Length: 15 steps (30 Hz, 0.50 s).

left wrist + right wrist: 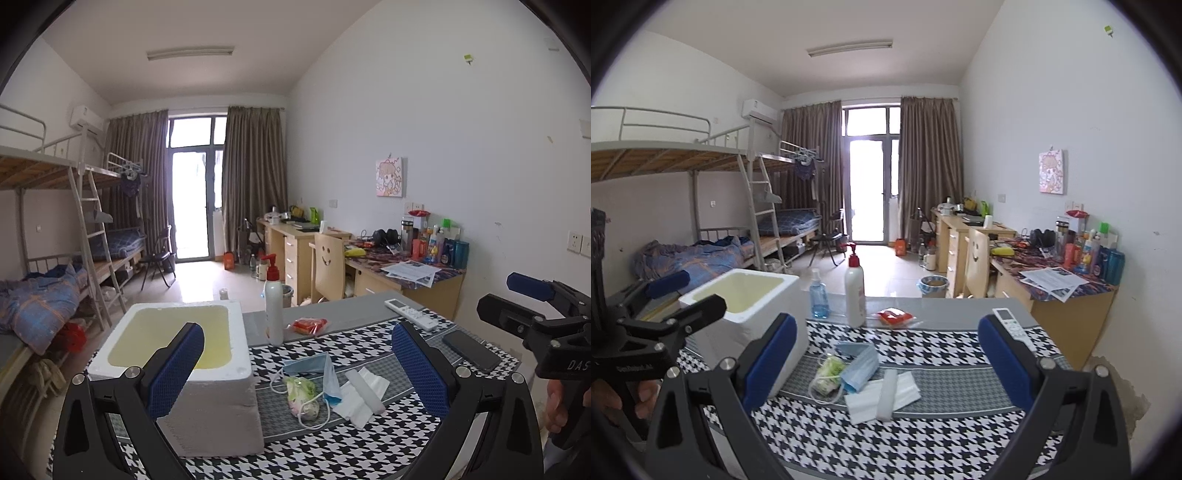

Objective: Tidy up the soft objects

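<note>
Left wrist view: the left gripper (297, 363) hangs above the houndstooth black-and-white tablecloth (332, 446) with its blue-padded tongs spread wide and empty, framing the heap of soft things, which I judge is the reason it is held so. That heap lies just beside the white foam box with a yellowish inside (177, 343), likely the bin meant for it: a crumpled blue face mask (321, 373), a small green-and-white soft bundle in clear wrap (301, 395) and folded white tissues (364, 395) under a pale foam strip. Behind stand a white pump bottle with a red top (273, 306), a red snack packet (309, 325), a white remote control (412, 314) and a black phone (471, 350). The right gripper (517, 299) shows at the edge, tongs parted; white letters "DAS" are readable on its body.

Right wrist view: the right gripper (886, 362), wide and empty, likewise frames the heap. A clear blue spray bottle (817, 295) appears here. On the left gripper's handle, faint lettering is too blurred to read.
</note>
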Motion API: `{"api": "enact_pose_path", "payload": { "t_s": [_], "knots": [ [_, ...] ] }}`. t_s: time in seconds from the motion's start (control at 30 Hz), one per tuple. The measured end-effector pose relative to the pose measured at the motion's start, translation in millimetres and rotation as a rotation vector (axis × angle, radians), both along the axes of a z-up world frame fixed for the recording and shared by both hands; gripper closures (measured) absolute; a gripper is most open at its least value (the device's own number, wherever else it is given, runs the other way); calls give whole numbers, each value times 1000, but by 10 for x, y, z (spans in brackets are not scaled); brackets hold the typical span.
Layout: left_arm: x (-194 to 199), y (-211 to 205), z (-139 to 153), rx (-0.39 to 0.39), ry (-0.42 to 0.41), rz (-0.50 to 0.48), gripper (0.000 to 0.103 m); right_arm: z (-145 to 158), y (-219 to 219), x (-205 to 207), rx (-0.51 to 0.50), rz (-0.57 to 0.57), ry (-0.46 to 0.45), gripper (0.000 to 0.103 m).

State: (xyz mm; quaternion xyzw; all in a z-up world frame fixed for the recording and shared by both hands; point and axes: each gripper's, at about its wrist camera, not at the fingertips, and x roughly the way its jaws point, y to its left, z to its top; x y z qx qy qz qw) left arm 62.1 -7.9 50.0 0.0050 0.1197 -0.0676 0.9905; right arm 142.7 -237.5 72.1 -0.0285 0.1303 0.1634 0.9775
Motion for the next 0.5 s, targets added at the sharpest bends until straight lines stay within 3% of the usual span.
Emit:
{"api": "enact_pose_path", "payload": {
  "t_s": [0.5],
  "knots": [
    [201,-152,-214,-15,70,-37,1,-184,-147,175,-1,-7,69,3]
  ]
}}
